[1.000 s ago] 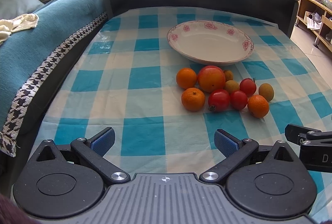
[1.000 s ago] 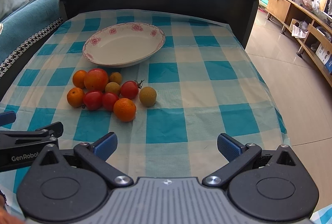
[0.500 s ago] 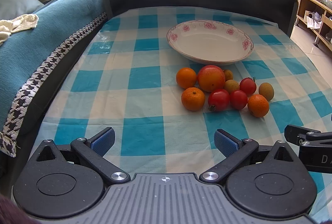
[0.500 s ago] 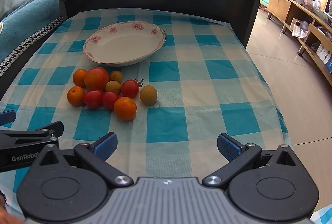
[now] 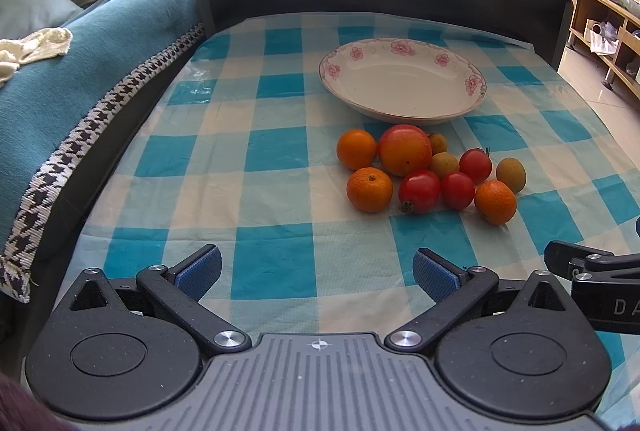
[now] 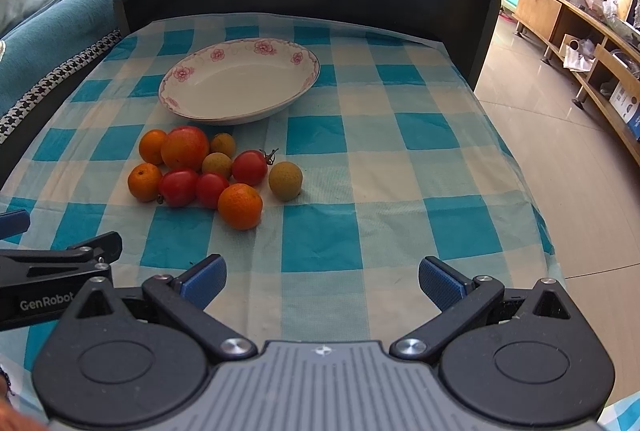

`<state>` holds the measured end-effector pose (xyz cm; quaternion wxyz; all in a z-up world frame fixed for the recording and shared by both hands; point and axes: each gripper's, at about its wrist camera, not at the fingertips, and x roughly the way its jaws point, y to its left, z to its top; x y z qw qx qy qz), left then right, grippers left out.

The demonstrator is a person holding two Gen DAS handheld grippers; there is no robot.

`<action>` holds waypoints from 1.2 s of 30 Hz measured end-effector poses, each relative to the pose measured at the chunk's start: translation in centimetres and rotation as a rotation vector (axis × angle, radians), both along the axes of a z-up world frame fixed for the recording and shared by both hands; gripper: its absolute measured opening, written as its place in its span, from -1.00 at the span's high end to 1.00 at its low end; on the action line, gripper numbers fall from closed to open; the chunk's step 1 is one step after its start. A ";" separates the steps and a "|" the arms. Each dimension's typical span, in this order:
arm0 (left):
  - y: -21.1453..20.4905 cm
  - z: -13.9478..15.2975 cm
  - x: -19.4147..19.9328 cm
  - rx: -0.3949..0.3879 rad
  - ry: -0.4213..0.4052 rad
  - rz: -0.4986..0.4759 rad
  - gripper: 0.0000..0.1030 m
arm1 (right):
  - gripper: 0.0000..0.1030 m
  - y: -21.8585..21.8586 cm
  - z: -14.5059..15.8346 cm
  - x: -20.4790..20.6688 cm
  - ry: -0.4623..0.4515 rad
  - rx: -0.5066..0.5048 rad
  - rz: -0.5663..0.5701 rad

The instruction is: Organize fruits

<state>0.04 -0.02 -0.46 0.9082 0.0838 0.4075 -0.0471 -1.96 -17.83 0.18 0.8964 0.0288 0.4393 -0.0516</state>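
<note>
Fruits [image 6: 208, 175] are gathered in a tight cluster on the checked tablecloth [image 6: 360, 159], just in front of the empty flowered plate [image 6: 240, 87] (none is on it). Small oranges [image 5: 370, 189], red tomatoes [image 5: 420, 190] and yellowish-brown round fruits [image 5: 511, 174] are seen touching one another around one larger orange-red fruit [image 5: 405, 150]. The left gripper [image 5: 316, 271] is held low over the cloth's near edge, jaws spread wide with nothing between them. The right gripper [image 6: 322, 277] is held beside it, likewise wide open and empty. Both are kept well apart from the cluster.
</note>
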 end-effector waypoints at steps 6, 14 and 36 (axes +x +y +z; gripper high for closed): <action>-0.1 0.0 0.0 0.000 0.001 0.000 -1.00 | -1.00 0.0 0.0 0.0 0.000 0.000 0.000; -0.1 0.0 0.0 -0.002 0.000 0.001 -1.00 | -0.95 0.3 0.0 0.1 0.003 -0.009 0.019; -0.7 -0.1 0.2 -0.010 0.008 0.001 -1.00 | -0.54 0.2 -0.1 1.2 -0.007 0.047 0.052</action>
